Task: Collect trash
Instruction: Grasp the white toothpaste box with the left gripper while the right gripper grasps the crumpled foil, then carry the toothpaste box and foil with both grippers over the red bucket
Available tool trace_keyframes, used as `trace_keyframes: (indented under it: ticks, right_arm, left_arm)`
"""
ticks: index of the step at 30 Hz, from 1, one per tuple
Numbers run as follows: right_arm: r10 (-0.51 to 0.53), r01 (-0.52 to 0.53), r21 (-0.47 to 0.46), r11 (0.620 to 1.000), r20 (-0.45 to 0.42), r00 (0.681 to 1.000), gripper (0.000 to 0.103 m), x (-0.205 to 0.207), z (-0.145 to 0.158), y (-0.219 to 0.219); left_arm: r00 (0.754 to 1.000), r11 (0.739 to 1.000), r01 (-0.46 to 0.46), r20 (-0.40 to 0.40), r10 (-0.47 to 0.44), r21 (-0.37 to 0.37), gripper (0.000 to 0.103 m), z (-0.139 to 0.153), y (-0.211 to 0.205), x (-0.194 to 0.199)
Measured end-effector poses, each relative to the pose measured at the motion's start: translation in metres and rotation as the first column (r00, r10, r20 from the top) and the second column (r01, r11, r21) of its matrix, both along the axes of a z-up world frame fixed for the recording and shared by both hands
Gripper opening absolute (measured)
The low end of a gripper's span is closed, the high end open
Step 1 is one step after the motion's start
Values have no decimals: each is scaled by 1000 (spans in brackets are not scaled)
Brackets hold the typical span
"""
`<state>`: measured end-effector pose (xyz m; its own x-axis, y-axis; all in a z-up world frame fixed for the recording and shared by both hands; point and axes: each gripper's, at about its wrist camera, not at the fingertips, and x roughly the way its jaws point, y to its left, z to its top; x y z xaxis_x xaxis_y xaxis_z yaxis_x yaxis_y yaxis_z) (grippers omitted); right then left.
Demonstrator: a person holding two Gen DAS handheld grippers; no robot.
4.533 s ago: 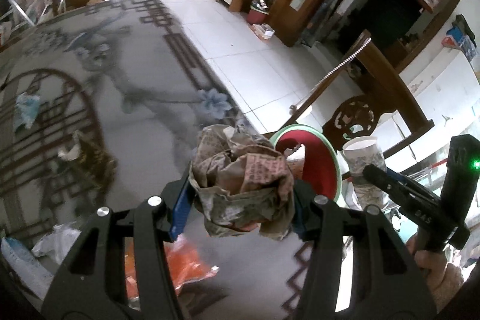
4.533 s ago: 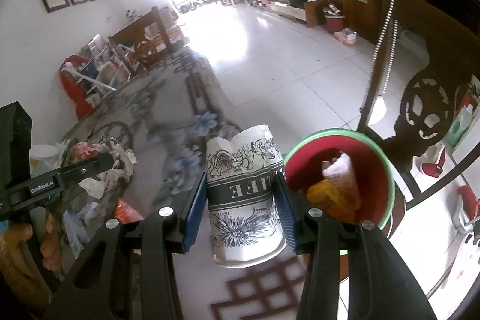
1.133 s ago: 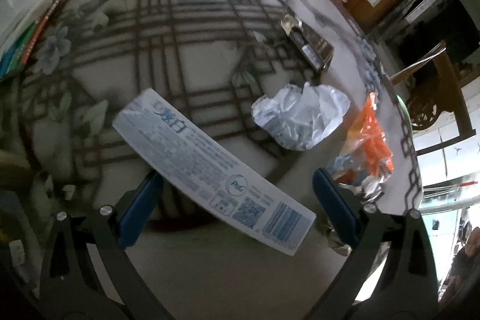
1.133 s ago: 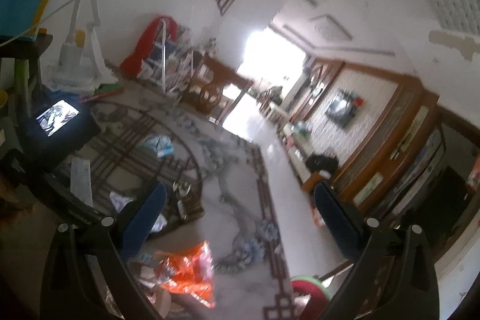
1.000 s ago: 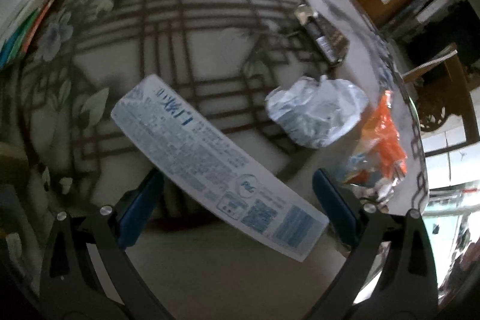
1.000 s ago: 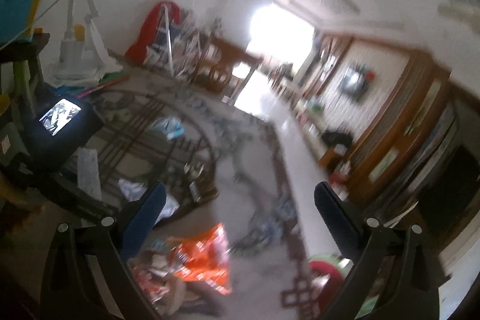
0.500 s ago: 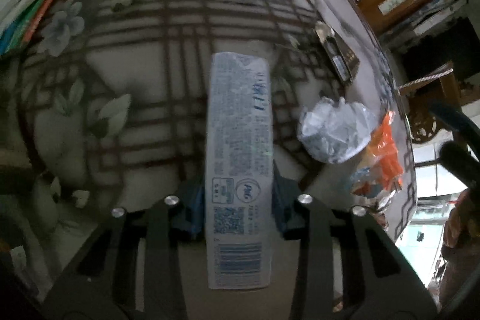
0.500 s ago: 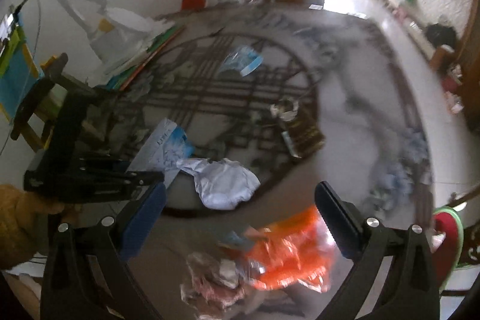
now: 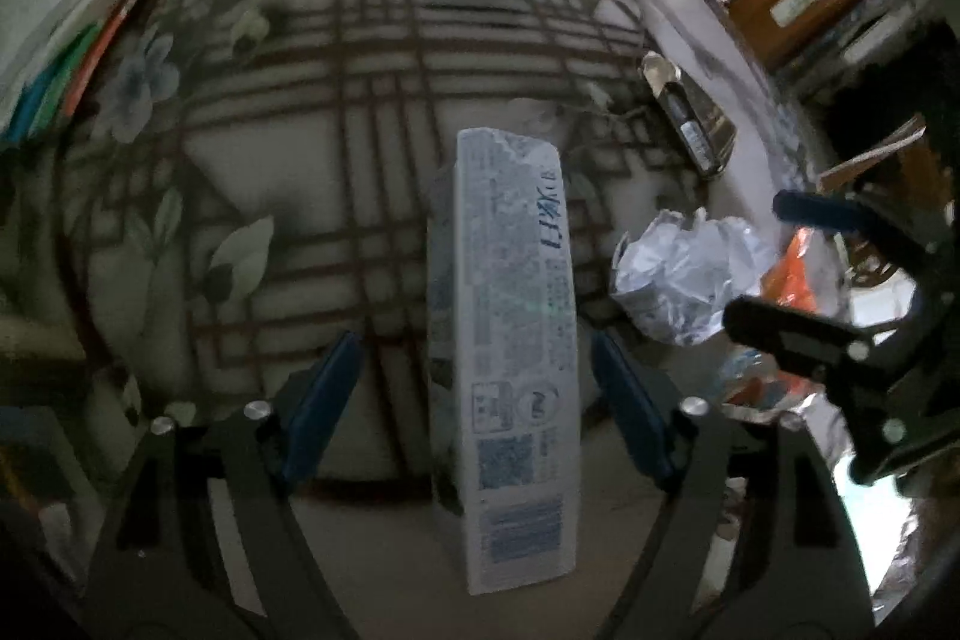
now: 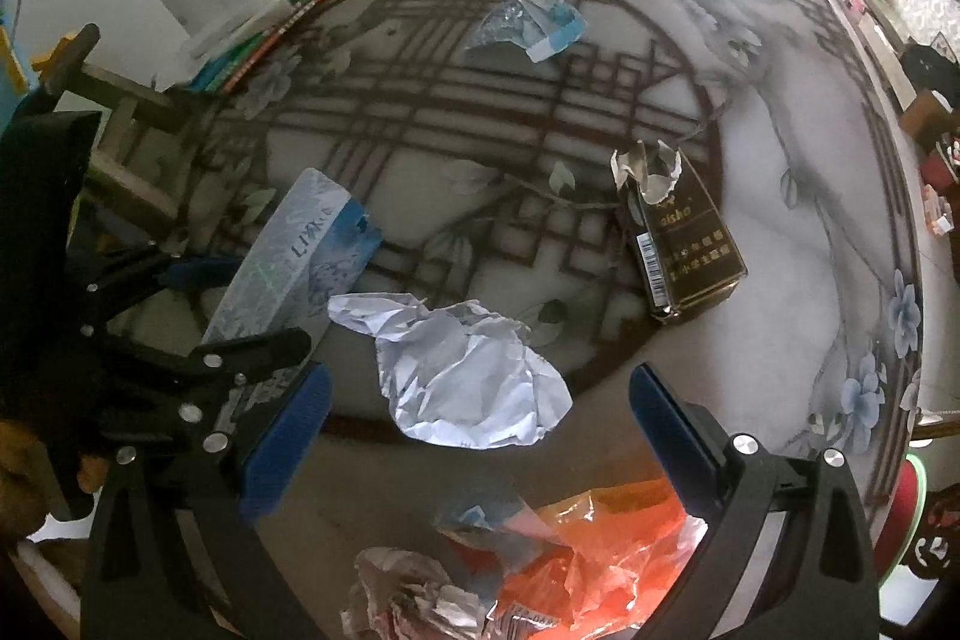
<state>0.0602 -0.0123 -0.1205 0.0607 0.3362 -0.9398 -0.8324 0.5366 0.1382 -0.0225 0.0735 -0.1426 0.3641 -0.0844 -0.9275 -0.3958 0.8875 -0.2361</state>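
Patterned table (image 10: 780, 280): both tongs (image 9: 474, 400) (image 10: 480, 436) angled steeply down, jaws apart.

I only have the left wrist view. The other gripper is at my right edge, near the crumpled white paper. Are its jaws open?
Observer: Yes. The right gripper is wide open, and the crumpled white paper lies between its pads, touching neither.
Operator: Where is the bin? I cannot see one.
Observer: A red bin with a green rim shows just past the edge of the table, at the right of the right wrist view.
Operator: What lies beside the orange bag?
Observer: A crumpled brownish wad lies against the orange bag.
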Motion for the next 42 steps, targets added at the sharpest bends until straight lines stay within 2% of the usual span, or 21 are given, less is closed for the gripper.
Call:
trace_keyframes:
  ticks: [2,3,8,12,13,14,15,17,23,29,36,42]
  right_arm:
    - [-2,2,-9,1000,1,1000,95,1,-2,0]
    - [-2,2,-14,1000,3,1000,95,1,-3,1]
    - [-7,7,-12,1000,-13,1000,95,0,-7,5]
    - [-30,30,-20,999,-15,999,94,-2,-18,10]
    - [-36,36,-25,999,-9,999,88,-4,-21,12]
    - [-38,38,-31,999,-9,999,73,-5,-24,14]
    - [-37,36,-38,999,-14,999,64,-6,-28,15]
    - [-38,37,-30,999,-32,999,54,-8,-32,14]
    - [-117,117,109,987,-5,993,53,-9,5,-9]
    - [-208,192,259,947,38,977,53,-12,56,-49]
    - [-316,279,332,901,64,946,54,-15,86,-92]
    - [-389,341,349,873,77,918,54,-12,97,-126]
  left_arm:
    - [1000,998,-7,-17,6,-59,41,-8,3,1]
    - [1000,998,-17,-14,16,-61,36,-8,6,0]
    - [997,997,-74,31,74,7,35,9,27,-13]
    - [991,992,-124,49,124,13,35,17,43,-17]
    - [990,991,-132,54,131,16,35,19,45,-17]
    - [989,990,-138,60,136,18,35,21,47,-17]
    - [988,990,-141,64,140,18,35,23,47,-18]
    - [987,989,-145,74,143,18,35,26,47,-17]
    - [985,991,-135,111,132,20,35,40,37,-15]
    - [983,995,-97,157,91,27,35,58,19,-5]
    - [977,999,-14,213,6,37,35,79,-19,15]
    - [970,997,58,232,-67,47,35,88,-53,28]
